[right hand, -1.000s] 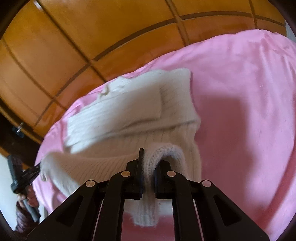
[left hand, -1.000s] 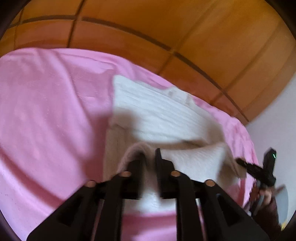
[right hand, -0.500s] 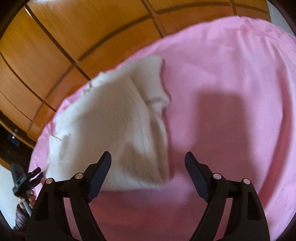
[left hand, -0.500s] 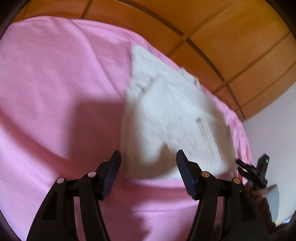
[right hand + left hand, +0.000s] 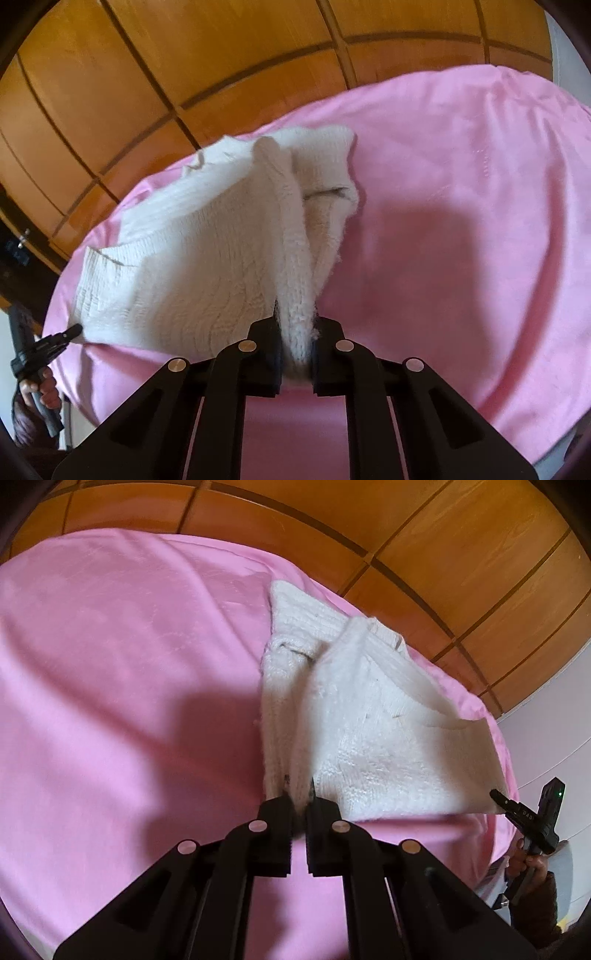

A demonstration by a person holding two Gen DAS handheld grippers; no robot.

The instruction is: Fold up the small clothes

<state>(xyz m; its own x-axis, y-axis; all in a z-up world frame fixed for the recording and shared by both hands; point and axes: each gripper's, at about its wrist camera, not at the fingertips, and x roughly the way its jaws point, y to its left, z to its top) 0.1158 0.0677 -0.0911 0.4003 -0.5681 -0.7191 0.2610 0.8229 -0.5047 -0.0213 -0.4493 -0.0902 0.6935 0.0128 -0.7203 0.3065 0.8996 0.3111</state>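
A small white knit sweater (image 5: 373,716) lies partly folded on a pink bedsheet (image 5: 122,686). My left gripper (image 5: 299,794) is shut on the sweater's near left corner. My right gripper (image 5: 295,325) is shut on a thick fold of the sweater (image 5: 192,266) at its near right corner. Both near corners are lifted off the sheet, and the cloth hangs stretched between them. In the left wrist view the right gripper (image 5: 496,796) shows at the sweater's far corner. In the right wrist view the left gripper (image 5: 75,329) shows at the opposite corner.
The pink bedsheet (image 5: 461,206) covers the whole surface around the sweater. A wooden panelled wall (image 5: 424,531) stands close behind the bed. A white wall (image 5: 554,716) is at the right in the left wrist view.
Both grippers went from shut on the sweater, to open with the sweater lying flat, to shut again on its near corners, which are now lifted.
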